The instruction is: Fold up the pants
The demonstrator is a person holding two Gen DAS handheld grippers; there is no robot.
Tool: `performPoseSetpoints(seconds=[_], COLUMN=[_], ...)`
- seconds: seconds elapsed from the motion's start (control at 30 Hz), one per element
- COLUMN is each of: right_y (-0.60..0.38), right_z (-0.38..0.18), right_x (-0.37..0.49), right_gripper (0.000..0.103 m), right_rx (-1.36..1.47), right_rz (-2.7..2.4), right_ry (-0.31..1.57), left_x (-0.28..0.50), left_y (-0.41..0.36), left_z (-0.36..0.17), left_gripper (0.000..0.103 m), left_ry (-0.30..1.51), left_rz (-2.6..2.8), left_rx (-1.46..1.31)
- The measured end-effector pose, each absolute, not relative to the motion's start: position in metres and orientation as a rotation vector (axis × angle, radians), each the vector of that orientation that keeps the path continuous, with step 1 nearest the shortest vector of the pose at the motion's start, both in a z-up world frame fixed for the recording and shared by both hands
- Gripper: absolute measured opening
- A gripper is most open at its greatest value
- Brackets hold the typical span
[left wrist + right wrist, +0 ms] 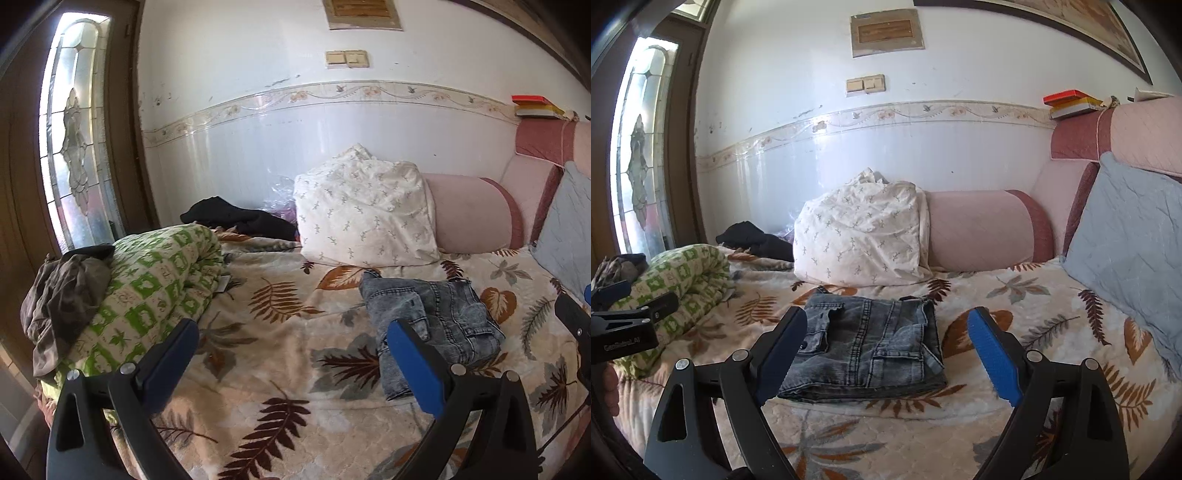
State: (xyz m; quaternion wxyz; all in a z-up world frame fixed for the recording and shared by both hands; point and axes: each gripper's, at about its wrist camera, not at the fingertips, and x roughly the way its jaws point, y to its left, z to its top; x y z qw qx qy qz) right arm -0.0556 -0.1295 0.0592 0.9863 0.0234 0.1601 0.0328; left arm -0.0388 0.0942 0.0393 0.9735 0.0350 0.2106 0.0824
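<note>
Grey-blue denim pants [864, 347] lie folded into a compact rectangular stack on the leaf-patterned bedspread [1015, 306]. They also show right of centre in the left wrist view [439, 325]. My right gripper [886, 332] is open and empty, its blue-padded fingers spread either side of the stack, a little above and in front of it. My left gripper [295, 343] is open and empty over bare bedspread [258, 369], left of the pants. The left gripper also shows at the left edge of the right wrist view [635, 306].
A white printed pillow [860, 240] and a pink bolster [982, 232] lie behind the pants. A green-and-white rolled quilt [155, 288] with brown clothing [62, 295] on it lies at left. Black clothing [240, 218] sits near the wall. A blue-grey pillow [1137, 251] leans at right.
</note>
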Motion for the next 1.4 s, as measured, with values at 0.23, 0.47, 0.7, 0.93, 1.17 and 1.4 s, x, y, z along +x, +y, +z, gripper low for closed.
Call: performPoseSetpoints(seconds=[0.23,0.47,0.7,0.93,1.17,1.4], right_y=[-0.114,-0.112,-0.106,-0.106,-0.110,-0.107], right_z=[0.058,0.059,0.055,0.050,0.047,0.043], right_x=[-0.055,-0.053,-0.050,-0.044,-0.035,-0.032], right_gripper=[0.089,0.089,0.089,0.089,0.089,0.089], right_rx=[0.005,0.017,-0.016,-0.020,-0.022,-0.039], right_rz=[0.089,0.099,0.102,0.087,0.069,0.061], right_ry=[0.316,0.309,0.314,0.338,0.352,0.367], left_x=[-0.041,-0.041,-0.035,-0.020,-0.010,-0.005], left_y=[0.102,0.107,0.103,0.093,0.083,0.078], left_z=[0.039,0.039,0.032,0.015,0.007,-0.005], left_gripper=[0.103,0.103,0.103,0.103,0.103,0.103], left_ry=[0.423,0.421,0.431,0.502,0.517,0.540], left_rz=[0.210,0.219,0.167,0.092,0.062,0.040], left_rx=[0.063,0.058,0.049,0.027,0.038,0.044])
